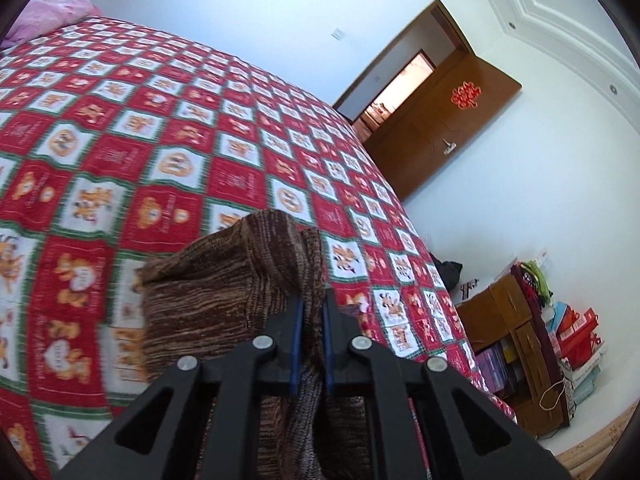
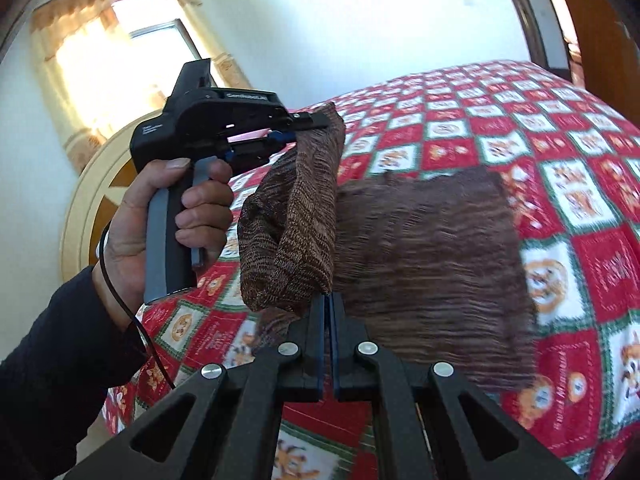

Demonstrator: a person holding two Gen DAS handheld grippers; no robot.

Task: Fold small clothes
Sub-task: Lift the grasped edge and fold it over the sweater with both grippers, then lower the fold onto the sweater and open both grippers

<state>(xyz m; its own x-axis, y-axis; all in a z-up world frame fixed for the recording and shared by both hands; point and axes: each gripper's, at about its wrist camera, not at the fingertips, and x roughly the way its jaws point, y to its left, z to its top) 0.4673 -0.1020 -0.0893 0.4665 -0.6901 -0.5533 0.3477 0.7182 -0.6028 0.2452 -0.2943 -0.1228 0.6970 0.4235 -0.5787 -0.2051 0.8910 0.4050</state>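
Observation:
A brown striped knit garment [image 2: 420, 248] is held up above the red checked bedspread [image 2: 560, 152]. My left gripper [image 1: 311, 300] is shut on one bunched edge of the garment [image 1: 224, 280]. In the right wrist view the left gripper [image 2: 308, 124] shows at upper left in a person's hand, with the cloth hanging from it. My right gripper [image 2: 329, 300] is shut on another edge of the same garment. The cloth sags between the two grippers, and its lower part drapes toward the bed.
The bed [image 1: 140, 120] fills most of both views, with a pink pillow [image 1: 56, 8] at its head. A wooden door [image 1: 440, 128] stands open beyond it. A wooden cabinet [image 1: 508, 340] with bags and boxes stands by the wall. A curtained window [image 2: 112, 60] is behind.

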